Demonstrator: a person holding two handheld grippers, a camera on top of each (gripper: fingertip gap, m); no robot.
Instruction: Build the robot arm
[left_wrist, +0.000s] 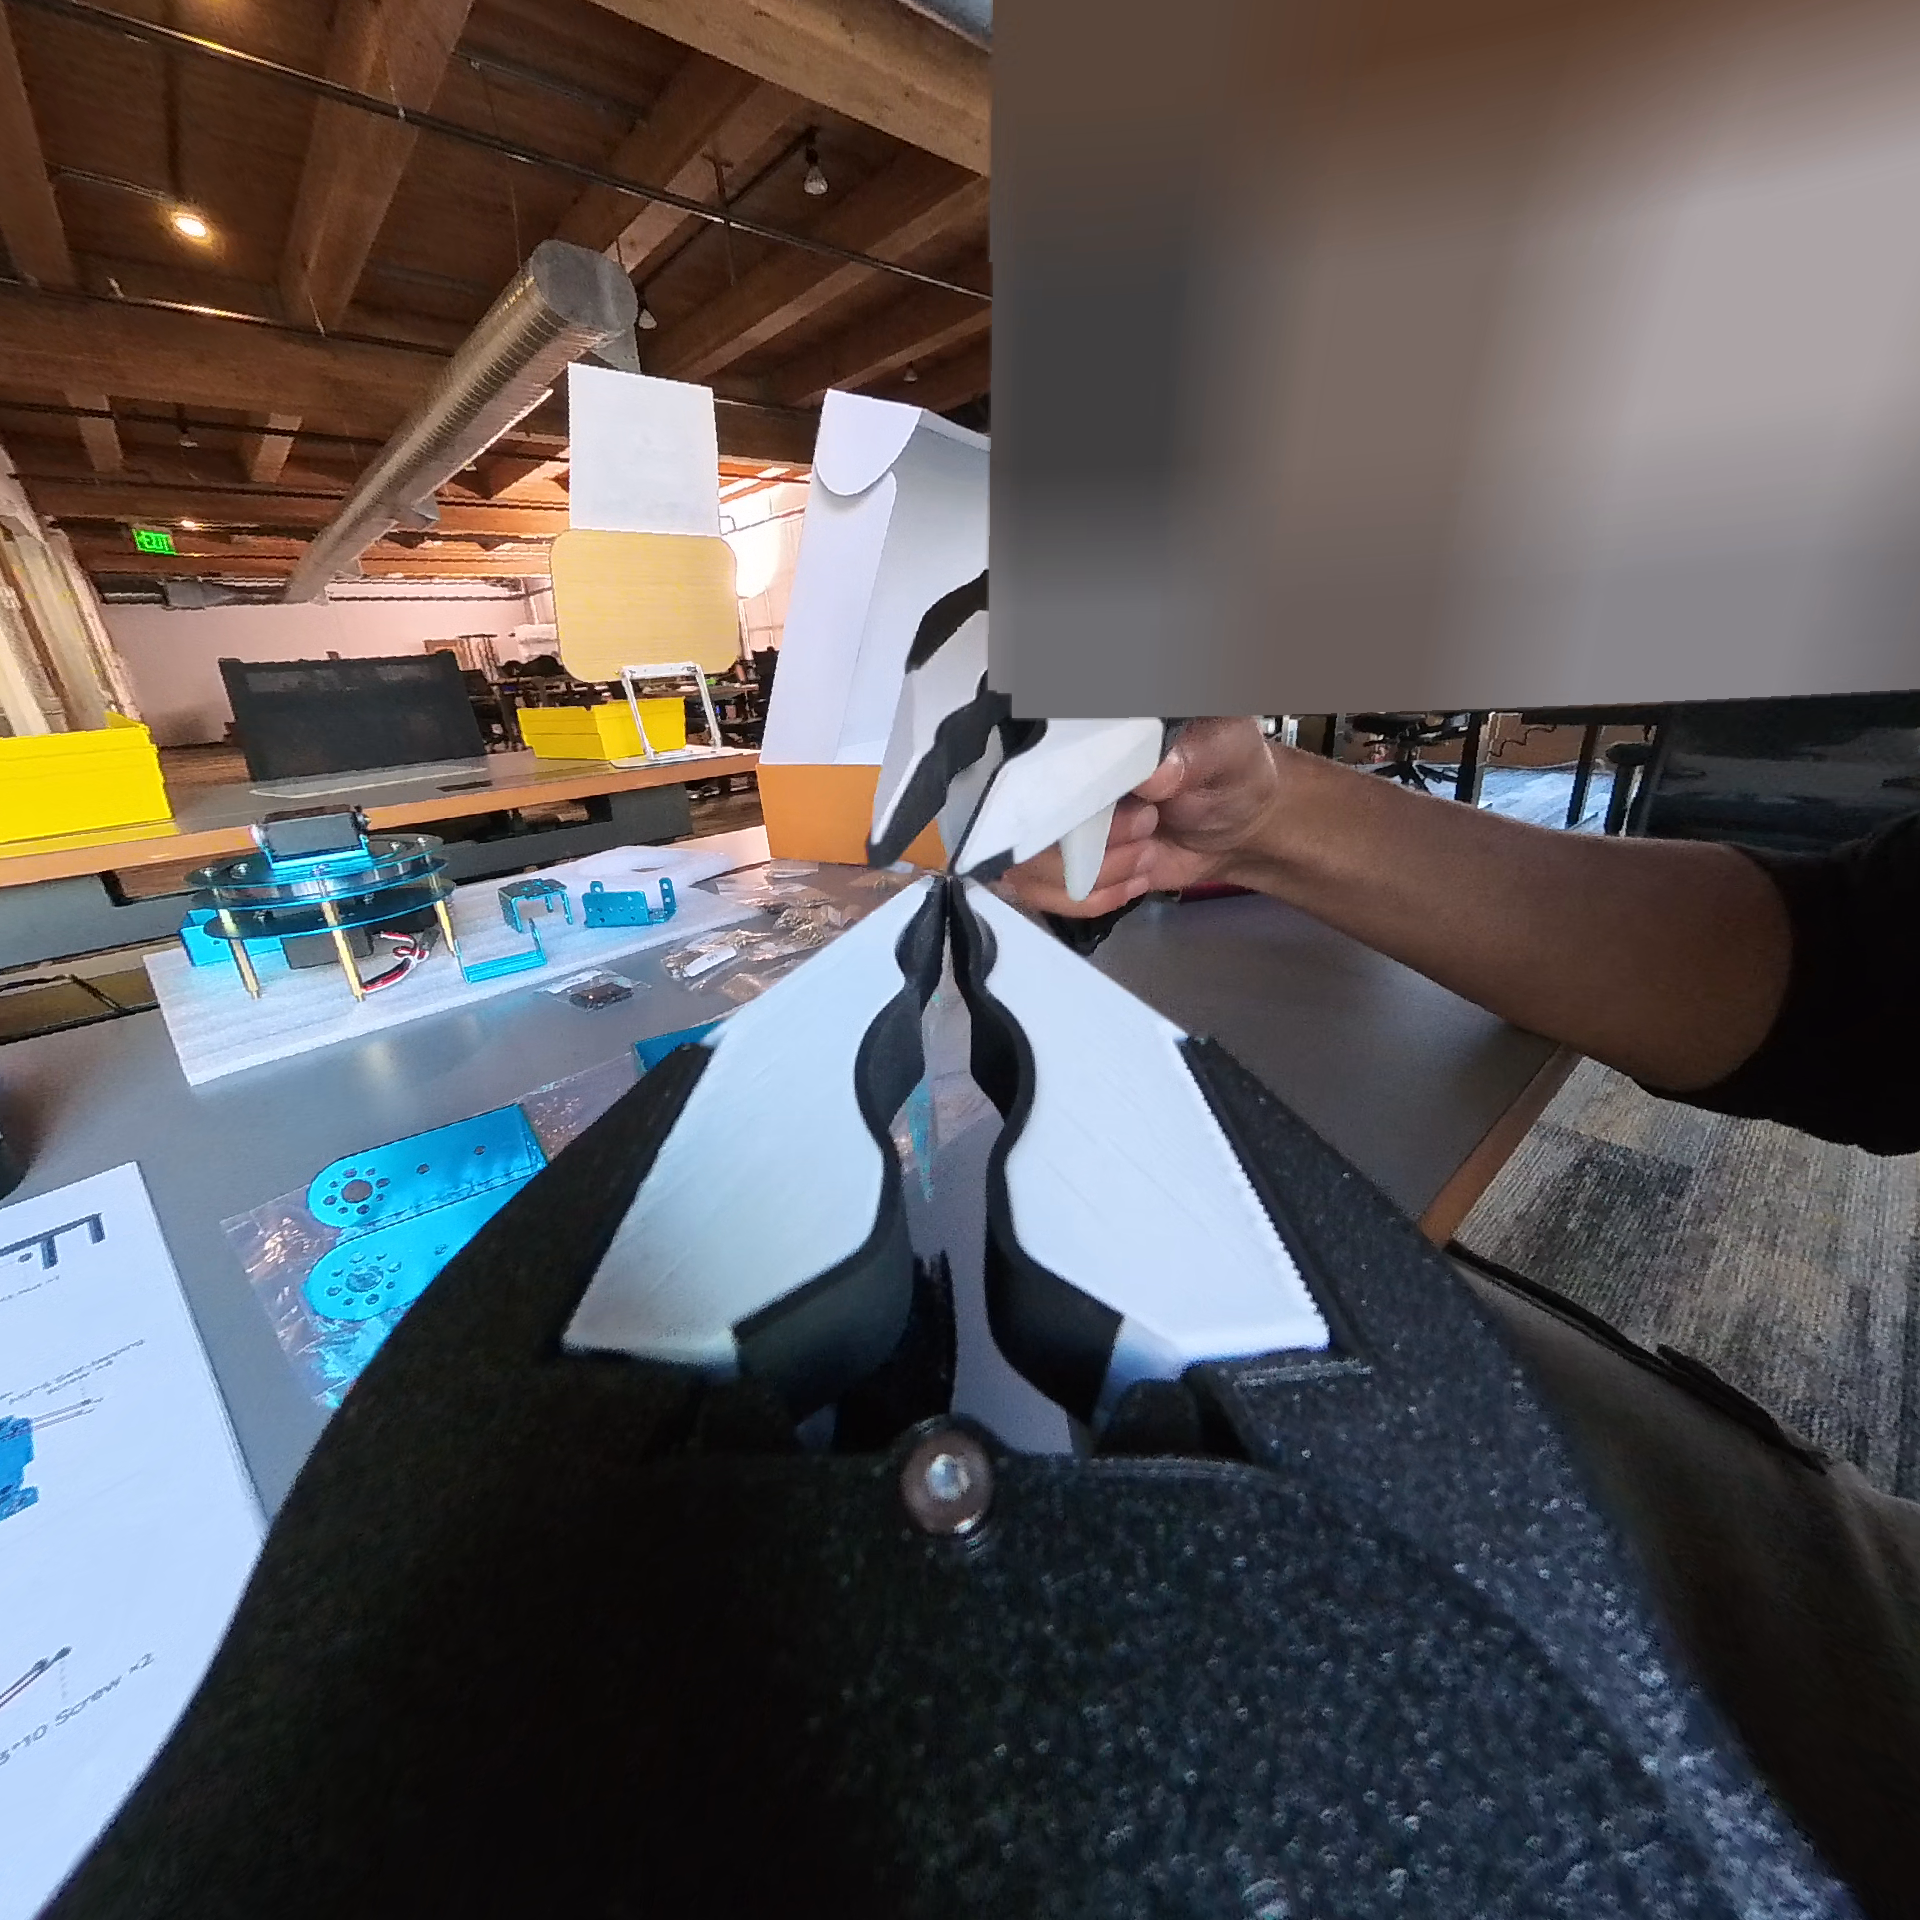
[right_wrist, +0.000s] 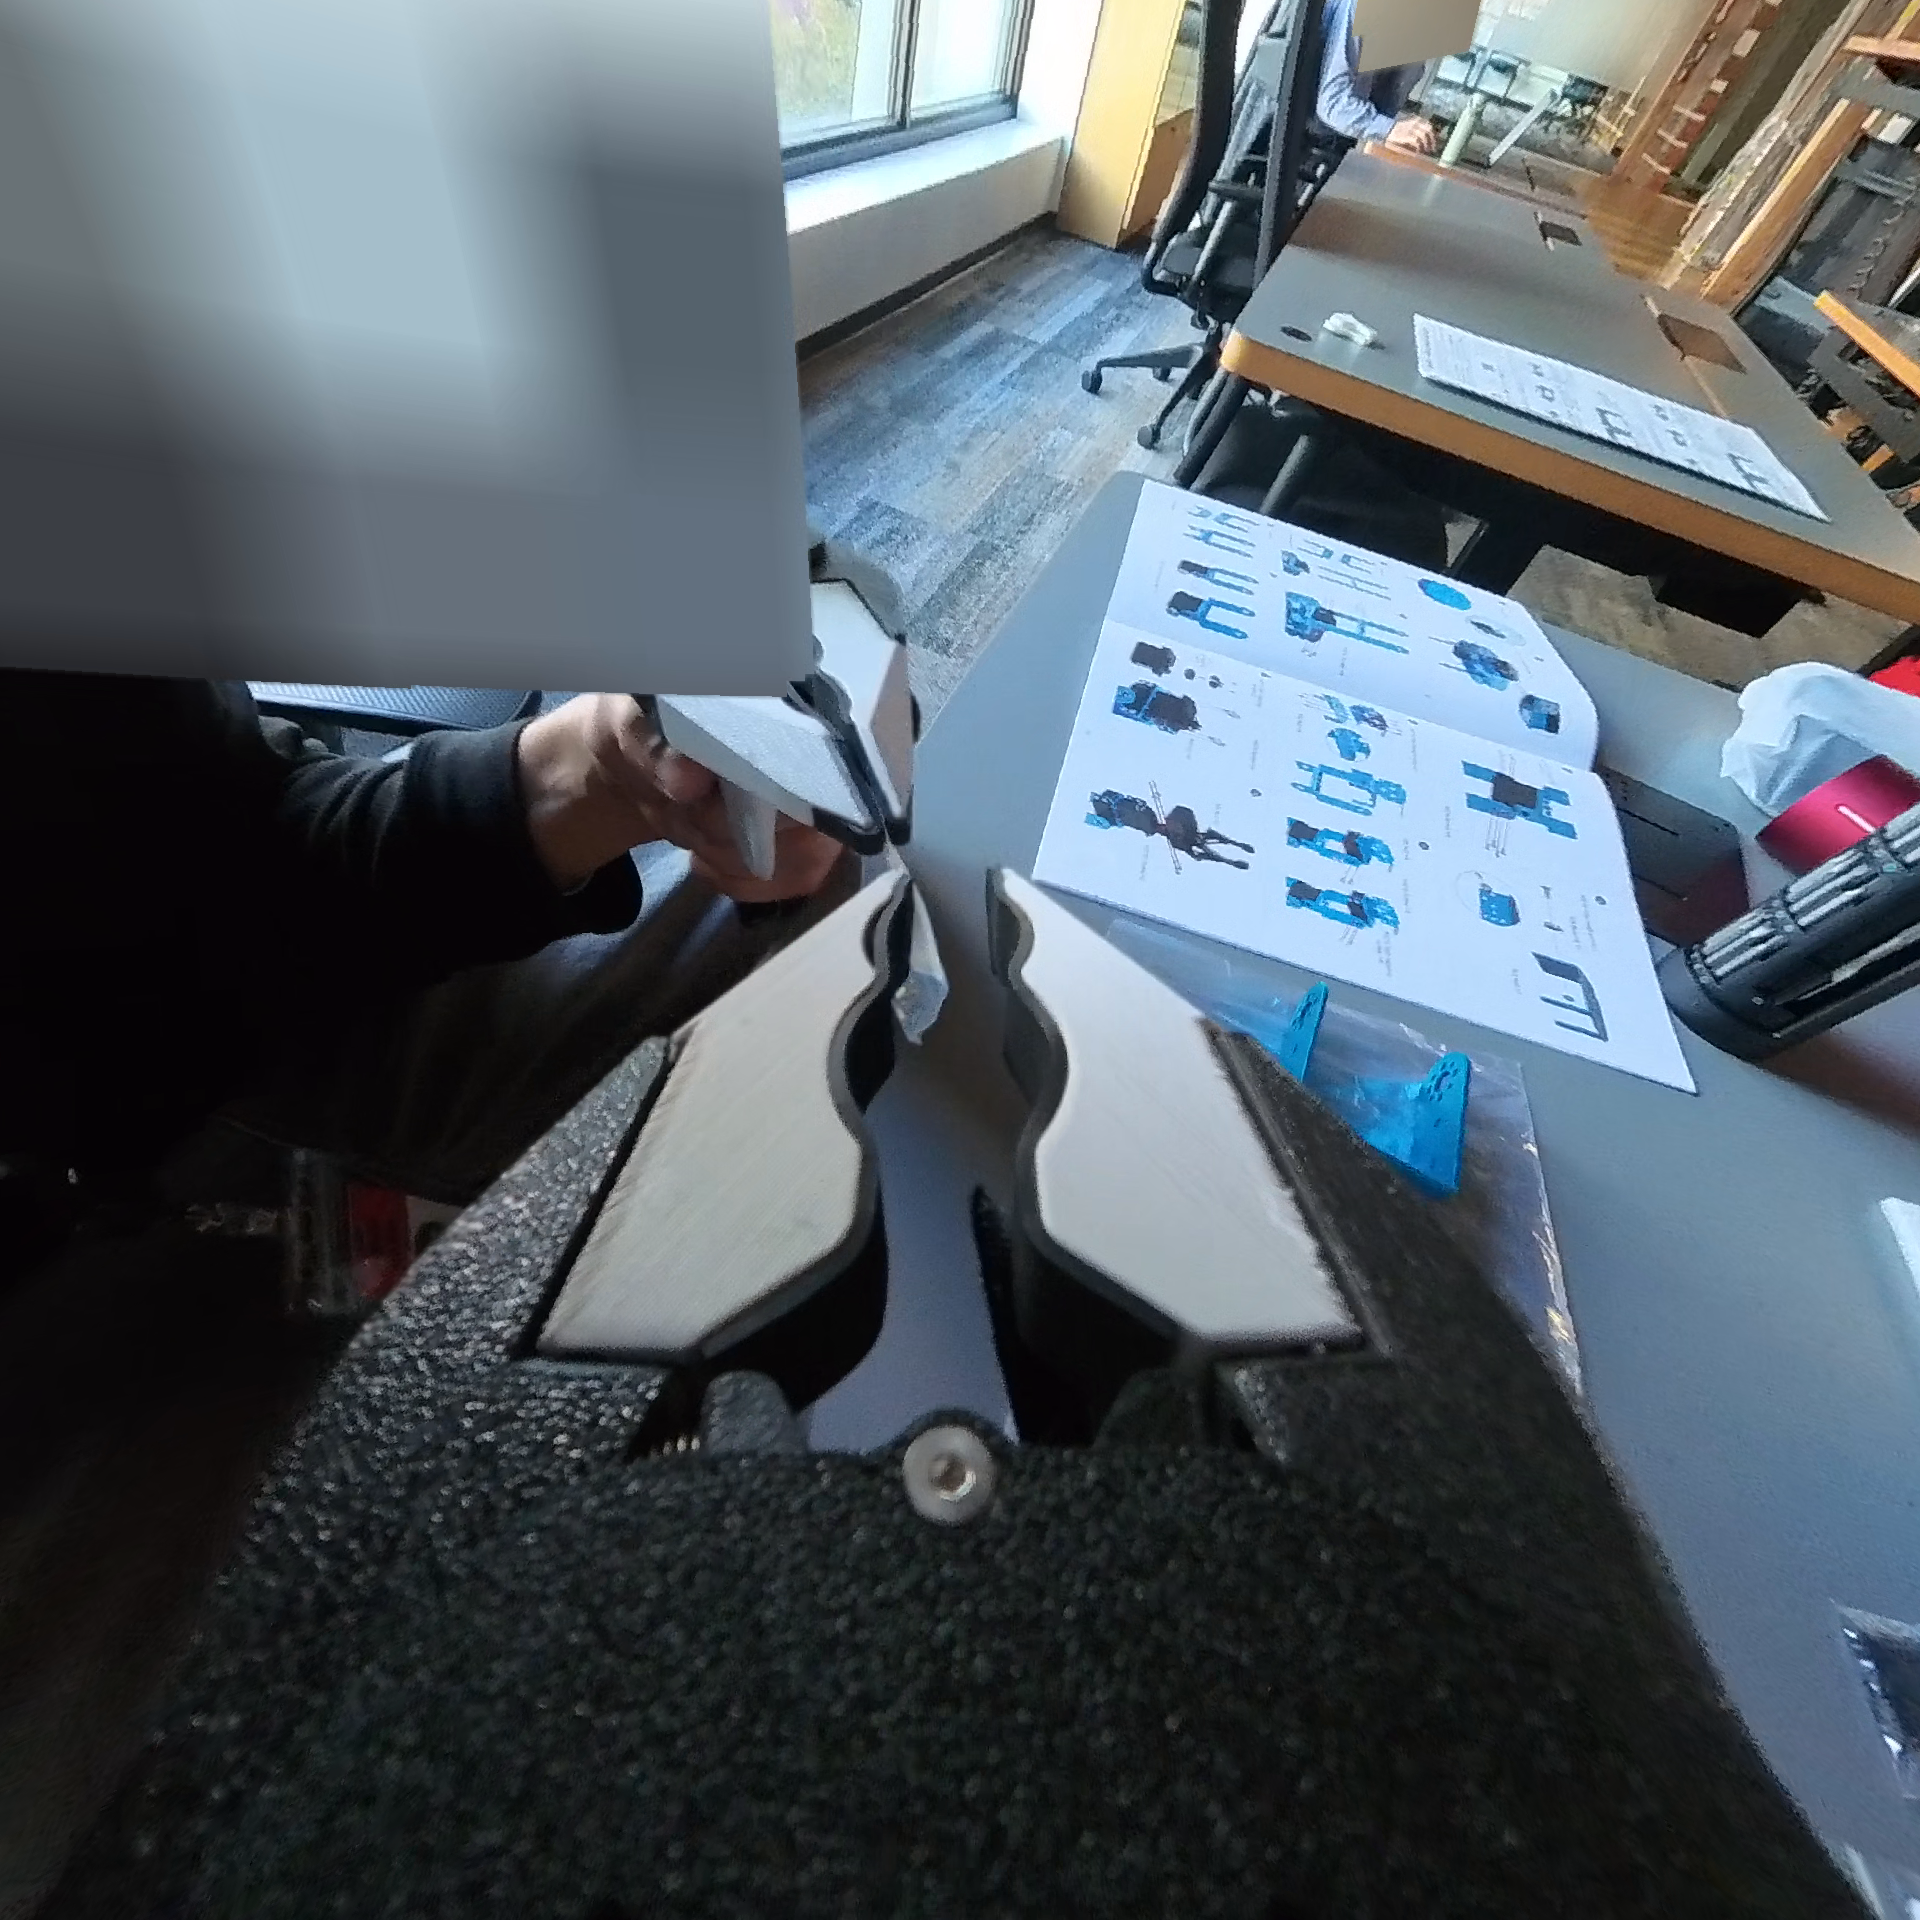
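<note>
Ceiling: exposed wooden beams (left_wrist: 343, 208), with a silver duct (left_wrist: 457, 416) running beneath them and a lit round lamp (left_wrist: 189, 223) left of the duct.
Floor: blue-grey patterned carpet (right_wrist: 966, 416) (in both views).
Window: a window (right_wrist: 914, 62) above the carpet, daylight on its white sill.
Furniture: a wood-edged grey desk (right_wrist: 1455, 312) right of the carpet; a black office chair (right_wrist: 1205, 270) just beside that desk.

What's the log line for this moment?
left gripper: shut on bag | right gripper: open around bag | table: manual, blue brackets beside right gripper
</note>
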